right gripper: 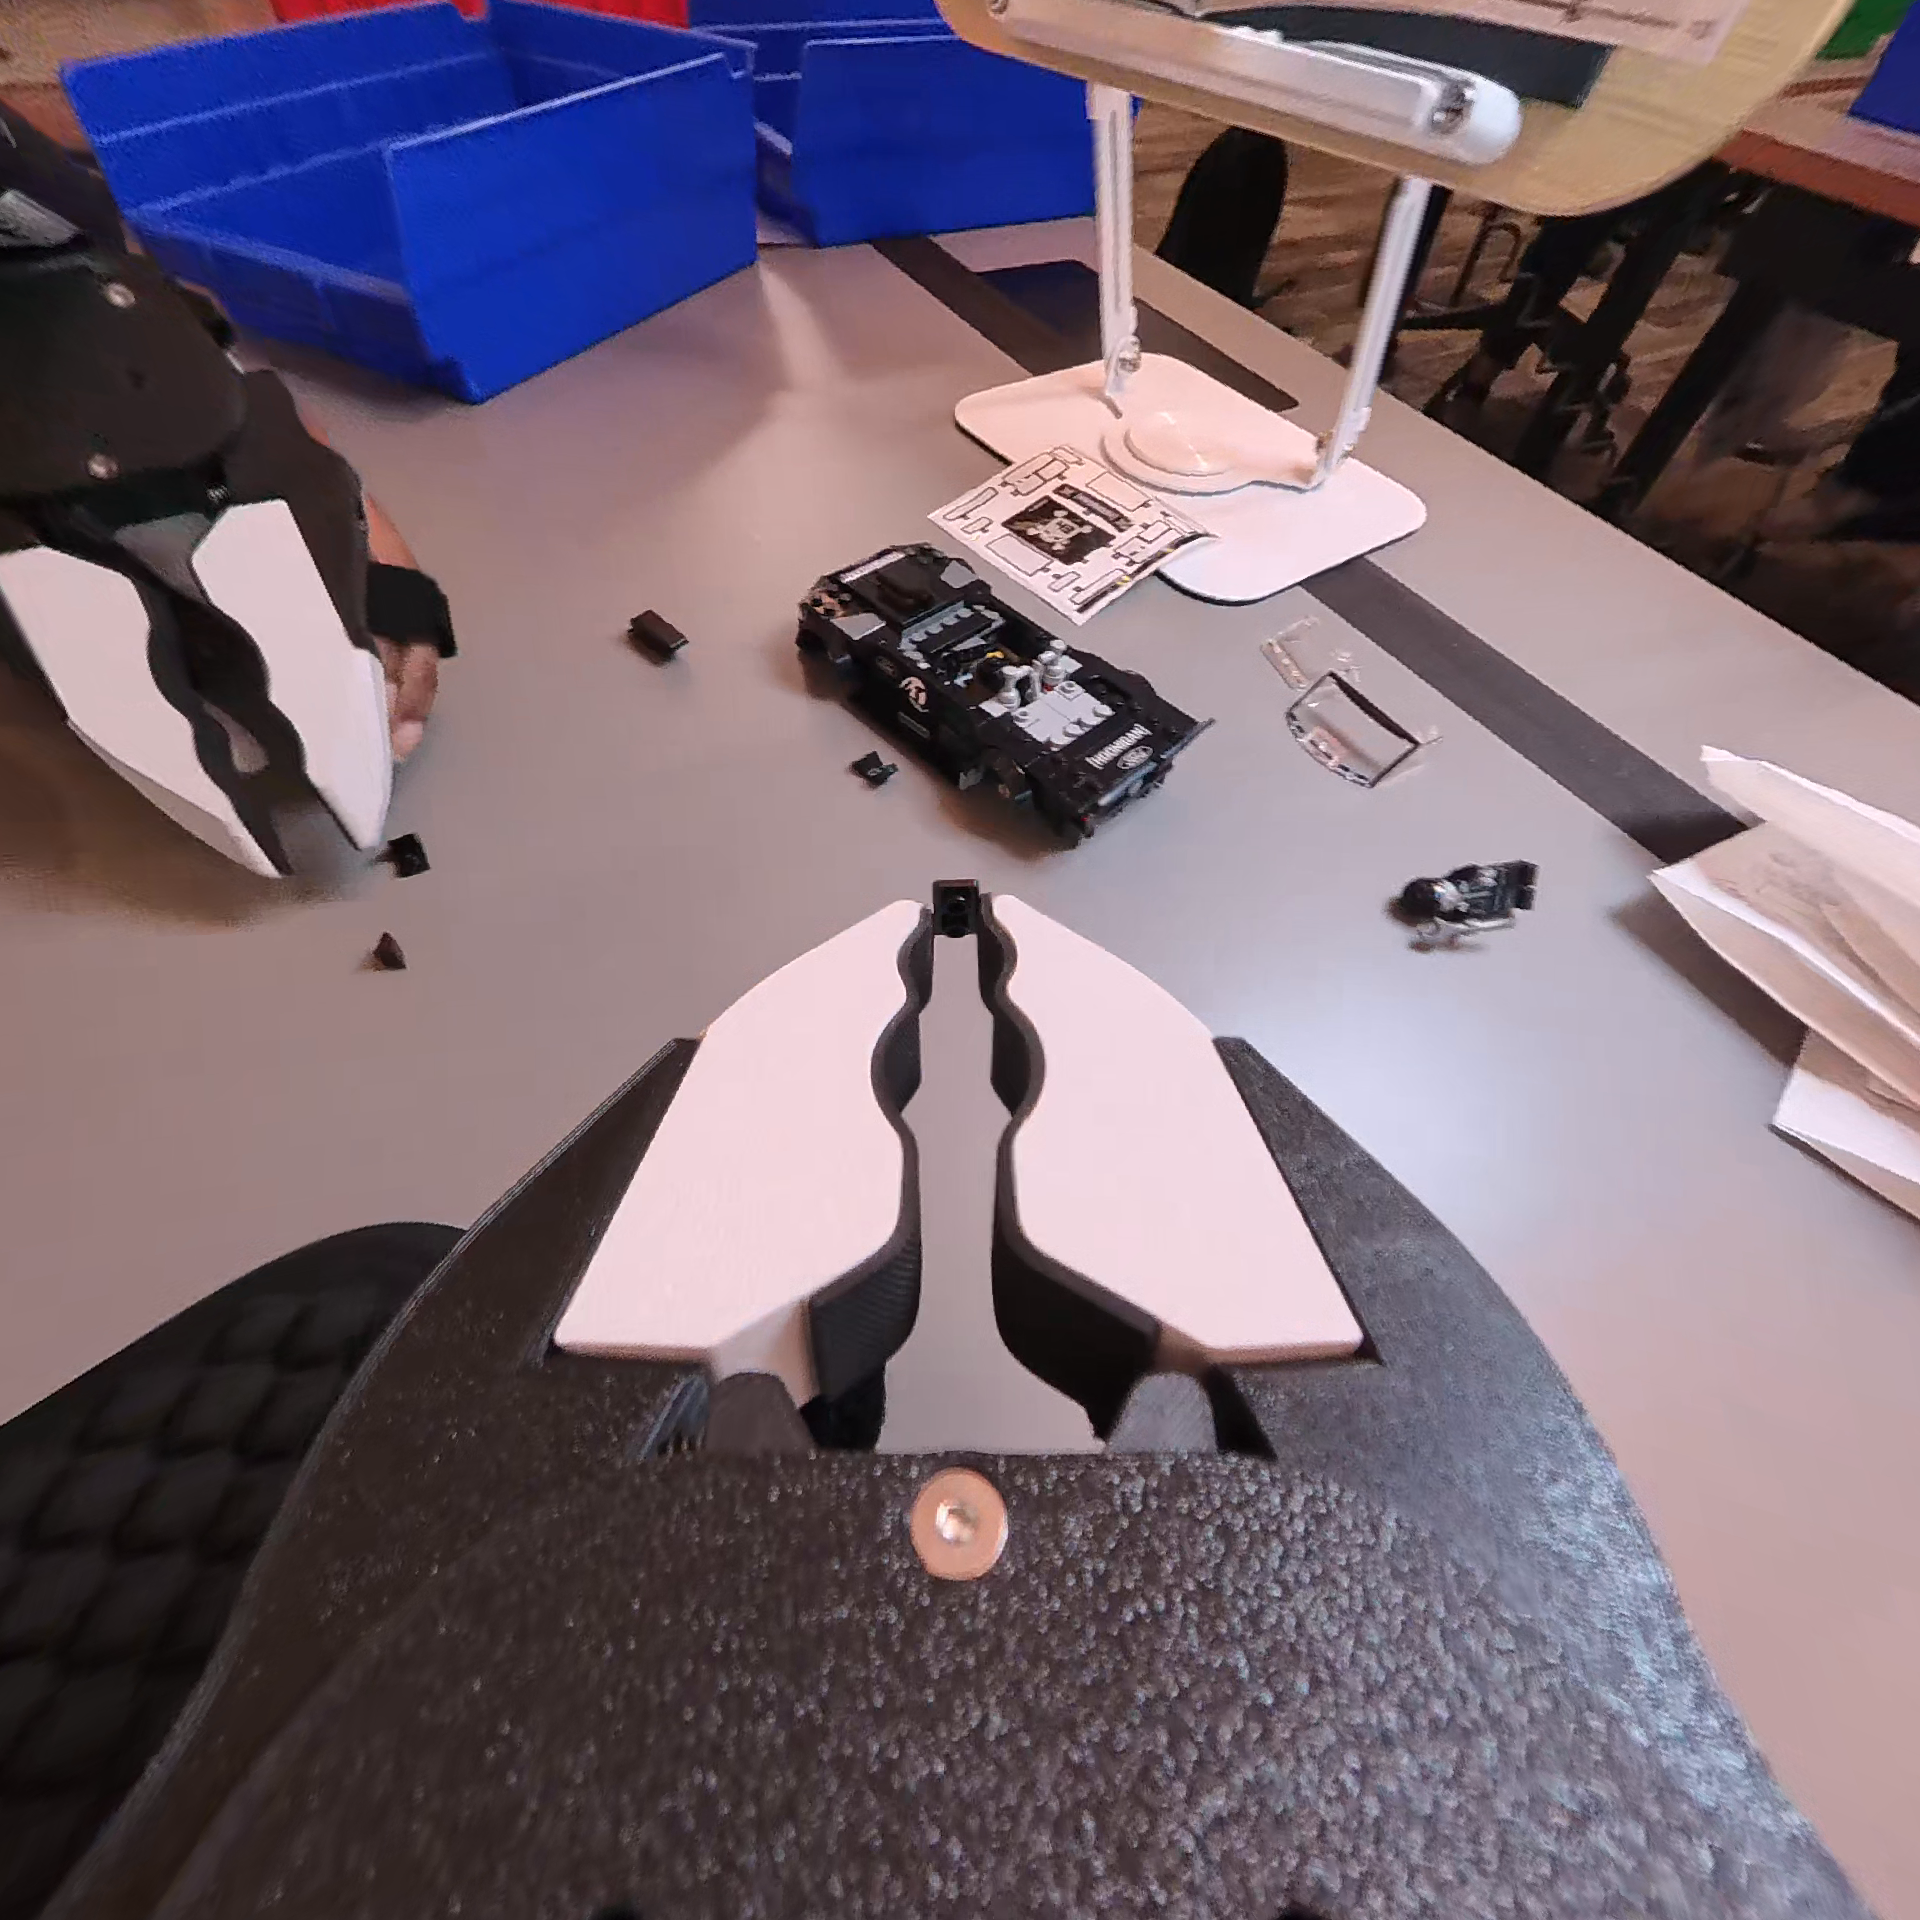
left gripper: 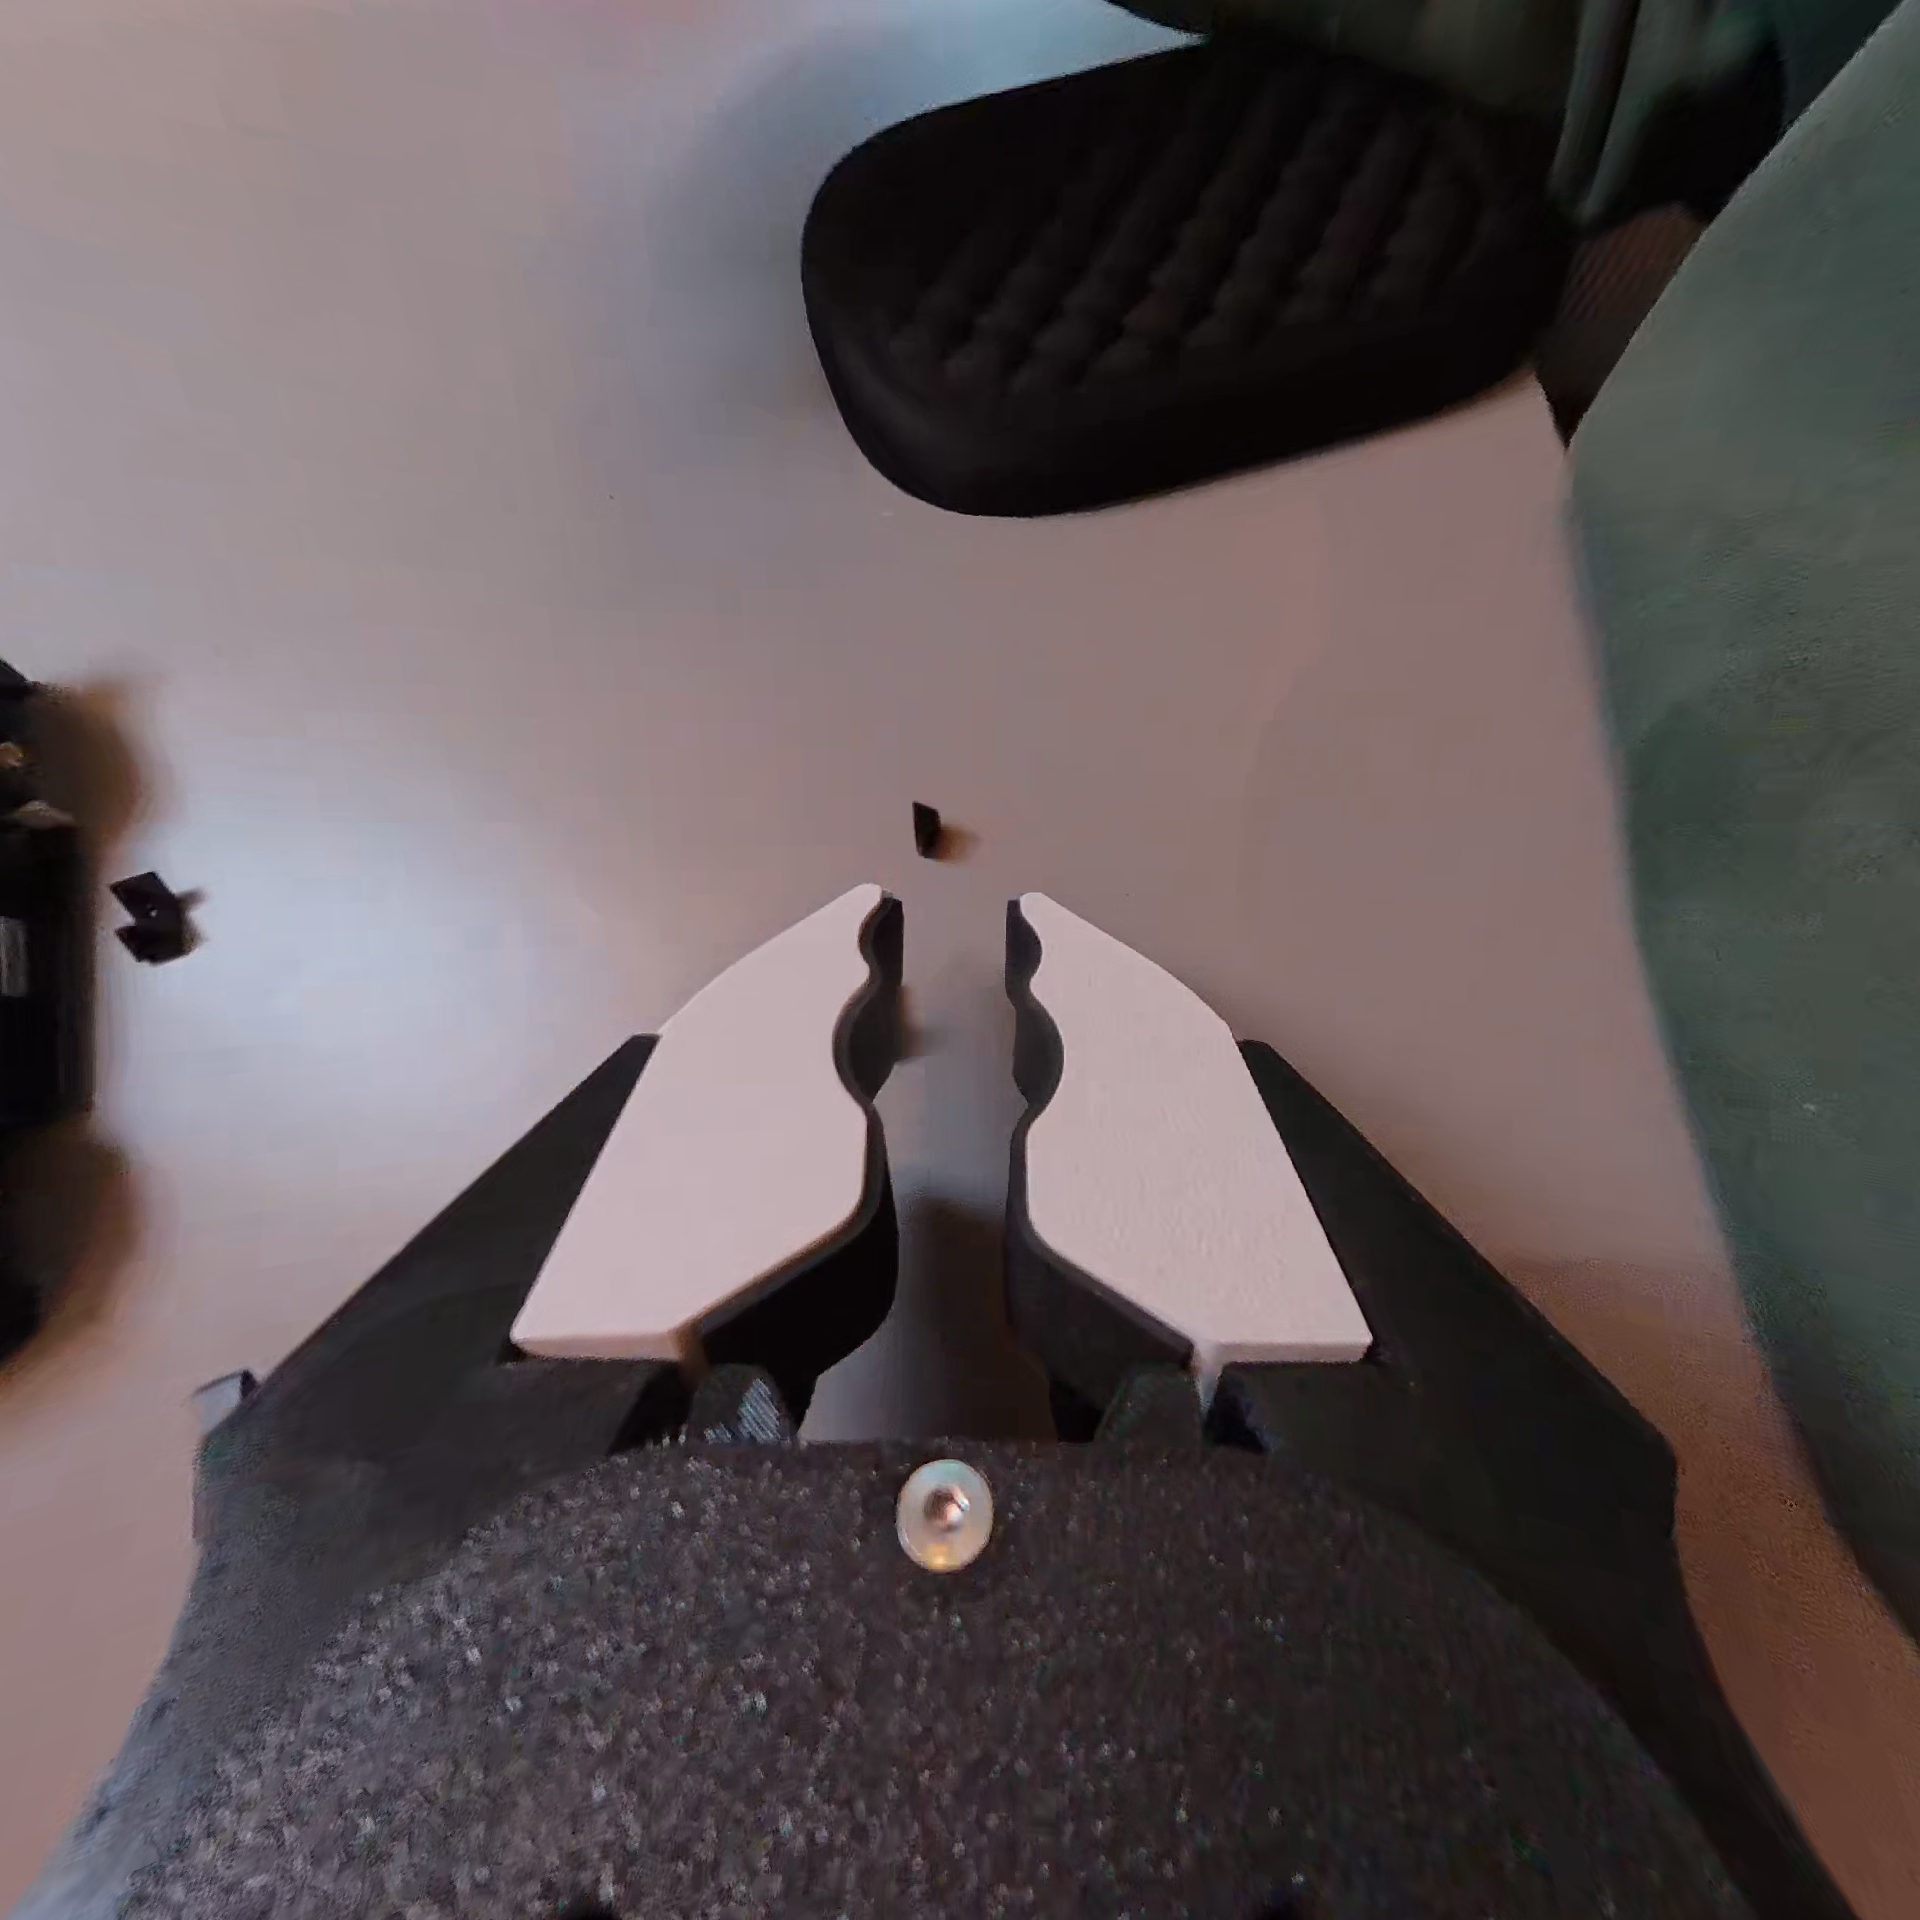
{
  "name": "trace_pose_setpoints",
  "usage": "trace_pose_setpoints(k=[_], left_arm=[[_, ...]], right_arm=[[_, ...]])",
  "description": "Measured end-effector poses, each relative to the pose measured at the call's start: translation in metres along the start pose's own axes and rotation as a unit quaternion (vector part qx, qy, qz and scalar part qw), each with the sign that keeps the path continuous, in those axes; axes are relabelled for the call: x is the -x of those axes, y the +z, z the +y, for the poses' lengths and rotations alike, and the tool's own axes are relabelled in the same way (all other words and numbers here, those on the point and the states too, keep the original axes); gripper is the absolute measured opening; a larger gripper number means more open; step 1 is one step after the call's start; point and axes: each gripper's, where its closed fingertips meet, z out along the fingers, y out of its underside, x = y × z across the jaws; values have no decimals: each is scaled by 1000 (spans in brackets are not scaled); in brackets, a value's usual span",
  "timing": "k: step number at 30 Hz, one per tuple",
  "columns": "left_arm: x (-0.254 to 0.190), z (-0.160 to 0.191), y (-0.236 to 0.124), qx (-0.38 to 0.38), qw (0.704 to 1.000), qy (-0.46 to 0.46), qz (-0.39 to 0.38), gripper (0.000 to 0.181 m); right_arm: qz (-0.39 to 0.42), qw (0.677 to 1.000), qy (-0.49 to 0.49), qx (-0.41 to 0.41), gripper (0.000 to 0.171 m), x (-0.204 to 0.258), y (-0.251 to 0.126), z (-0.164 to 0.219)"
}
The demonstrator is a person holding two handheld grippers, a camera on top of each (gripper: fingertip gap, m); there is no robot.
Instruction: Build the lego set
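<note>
Grey table (right gripper: 644,582) carries everything. Two blue bins (right gripper: 436,197) along its far edge, left of centre. White stand (right gripper: 1226,457) toward the far right, base flat on the table; a printed sticker sheet (right gripper: 1070,535) lies against the near-left edge of that base. Stack of open paper booklets (right gripper: 1829,966) at the right edge.

Partly built black lego car (right gripper: 987,686) sits mid-table, just nearside of the sticker sheet, lying diagonally. Clear windscreen pieces (right gripper: 1340,727) to its right, apart from it. Small black sub-assembly (right gripper: 1470,894) nearer the right edge.

Left hand-held gripper (right gripper: 332,852): tilted down, tips close to the table near the left edge, jaws narrowly parted with nothing between them. A small black piece (left gripper: 930,831) lies just beyond its tips, not touching. Another tiny dark piece (right gripper: 388,951) lies nearside of it.

Right hand-held gripper (right gripper: 958,914): over the near-centre of the table, jaws closed onto a small black brick (right gripper: 956,906) pinched at the very tips.

Loose black bits (right gripper: 660,632) and (right gripper: 873,769) left of the car.
</note>
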Motion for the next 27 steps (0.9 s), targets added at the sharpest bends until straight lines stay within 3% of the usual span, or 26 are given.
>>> trace_pose_setpoints(k=[5,19,23,27], left_arm=[[7,2,18,49,998,16,-30,19],[8,-1,31,85,995,10,-44,5],[6,0,27,73,997,-3,-34,5],[10,-13,9,9,997,-76,0,5]], right_arm=[[-35,999,-15,7,8,19,9,-3],[-71,997,-21,-6,8,38,11,-10],[-86,996,-23,-6,8,46,17,-11],[-108,994,-34,-2,8,62,30,-12]])
